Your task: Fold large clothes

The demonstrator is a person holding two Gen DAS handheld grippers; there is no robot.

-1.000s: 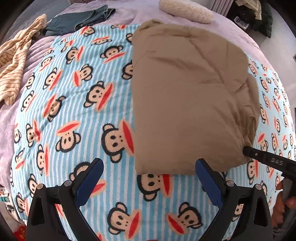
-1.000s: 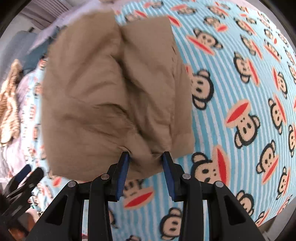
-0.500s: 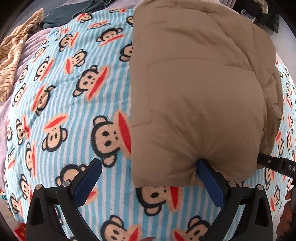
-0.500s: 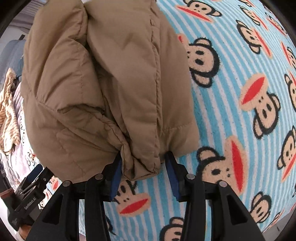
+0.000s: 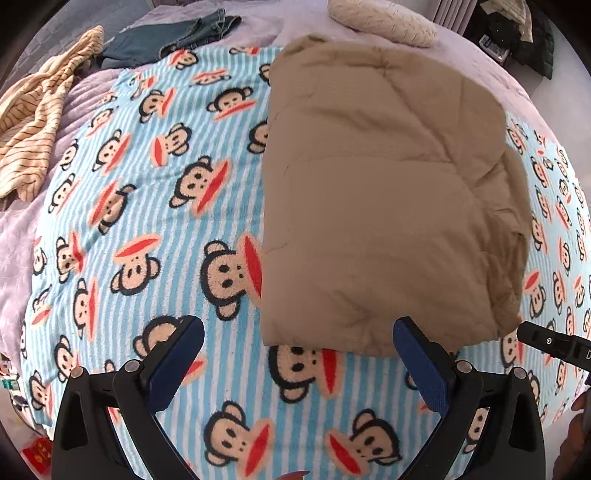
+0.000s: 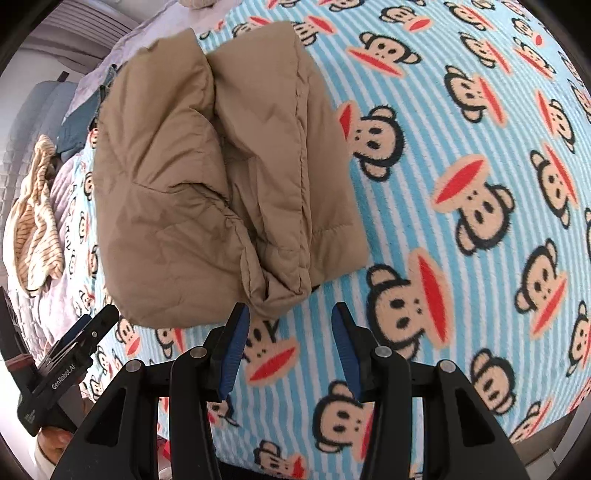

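A tan padded jacket (image 5: 369, 206) lies folded in a thick bundle on a blue striped monkey-print blanket (image 5: 147, 221). My left gripper (image 5: 297, 332) stands wide open just short of the jacket's near edge, its right pad (image 5: 417, 354) close to the hem and nothing between the jaws. In the right wrist view the jacket (image 6: 207, 177) shows its bunched corner just beyond my right gripper (image 6: 288, 314). That gripper's jaws are opening, with only blanket (image 6: 461, 184) between them. Each gripper also shows at the other view's edge, held by a hand.
A yellow striped garment (image 5: 33, 122) and dark teal jeans (image 5: 166, 37) lie at the far left on the lilac bedspread (image 5: 14, 240). A cream pillow (image 5: 380, 22) is at the far edge. Dark clothes (image 5: 532, 37) are piled at the top right.
My right gripper has let go of the jacket's corner and drawn back a little. The left gripper pushed up against the jacket's edge, then pulled back off it.
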